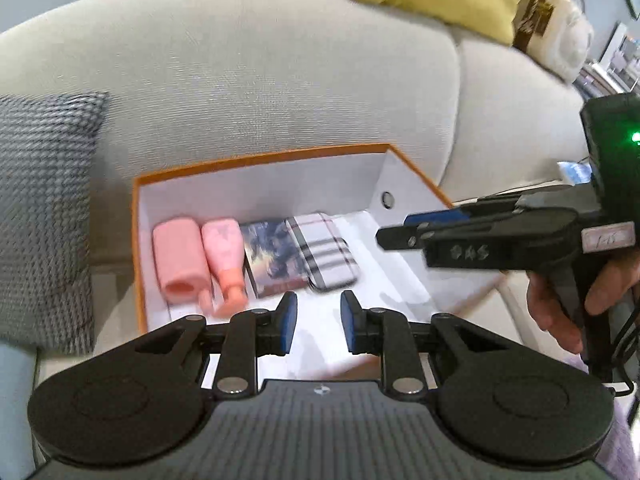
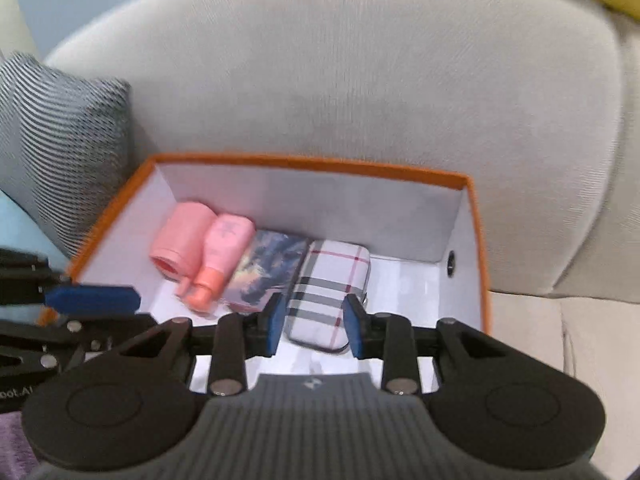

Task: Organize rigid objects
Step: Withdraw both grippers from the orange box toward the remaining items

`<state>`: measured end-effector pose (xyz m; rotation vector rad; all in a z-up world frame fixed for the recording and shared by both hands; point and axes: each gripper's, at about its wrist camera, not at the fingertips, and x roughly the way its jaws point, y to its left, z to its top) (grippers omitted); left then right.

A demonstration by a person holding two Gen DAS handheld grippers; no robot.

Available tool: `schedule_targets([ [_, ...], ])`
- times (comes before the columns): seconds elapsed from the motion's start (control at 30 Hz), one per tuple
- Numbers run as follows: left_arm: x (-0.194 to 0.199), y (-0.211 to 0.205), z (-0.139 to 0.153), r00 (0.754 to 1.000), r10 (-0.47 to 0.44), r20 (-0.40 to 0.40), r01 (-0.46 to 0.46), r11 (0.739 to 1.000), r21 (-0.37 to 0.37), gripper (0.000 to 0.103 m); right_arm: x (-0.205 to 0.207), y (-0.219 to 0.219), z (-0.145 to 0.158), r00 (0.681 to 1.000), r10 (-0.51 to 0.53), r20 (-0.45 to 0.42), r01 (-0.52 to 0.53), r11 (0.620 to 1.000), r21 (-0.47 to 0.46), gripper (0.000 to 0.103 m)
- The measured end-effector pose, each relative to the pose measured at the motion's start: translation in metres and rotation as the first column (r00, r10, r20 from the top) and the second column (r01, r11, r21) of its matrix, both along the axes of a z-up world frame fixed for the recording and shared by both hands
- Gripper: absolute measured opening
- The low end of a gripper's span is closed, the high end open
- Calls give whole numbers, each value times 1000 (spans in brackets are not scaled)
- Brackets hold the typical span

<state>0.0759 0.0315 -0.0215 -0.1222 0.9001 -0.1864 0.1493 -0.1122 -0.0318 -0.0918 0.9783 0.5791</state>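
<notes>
Four things lie side by side at the left of the box (image 2: 476, 232), saving room. Both tools (image 1: 318, 322) (image 2: 314, 326) hang spread, pinching nothing.

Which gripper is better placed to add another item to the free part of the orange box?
Probably the right gripper: it hangs open and empty above the plaid case, next to the bare floor at the box's right end. The left gripper, also empty, sits nearer the filled side.
</notes>
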Motion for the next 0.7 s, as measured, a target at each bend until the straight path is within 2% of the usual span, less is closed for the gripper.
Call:
schedule_targets([
  [0.13,-46,6,4,1000,24,-19,-24,999,-26,32,-44,-24,26,998,-15,58,11,997,75,38],
  [0.23,-82,8,-7,997,57,-59,-57,998,4,32,-81,-40,31,999,-21,43,15,992,126,42],
  [0.3,-104,7,-20,991,77,-108,-73,997,35,32,-106,-46,25,1000,-19,10,18,990,140,43],
  [0.37,-123,4,-33,986,82,-146,-75,996,50,32,-132,-47,14,998,-24,-49,30,993,112,44],
  [0.43,-143,0,-45,979,92,-183,-83,995,56,32,-155,-45,-4,989,-31,-148,44,995,87,44],
  [0.5,-158,-2,-54,974,107,-200,-96,993,62,32,-173,-44,-21,967,-43,-251,67,994,89,44],
  [0.57,-171,-2,-62,968,143,-208,-130,989,75,32,-189,-43,-40,933,-86,-349,118,990,72,50],
  [0.63,-178,-3,-65,965,165,-204,-150,985,87,32,-201,-40,-57,887,-130,-444,165,985,41,62],
  [0.7,-183,-3,-67,967,172,-186,-152,982,114,32,-208,-37,-71,842,-154,-517,200,979,34,69],
])
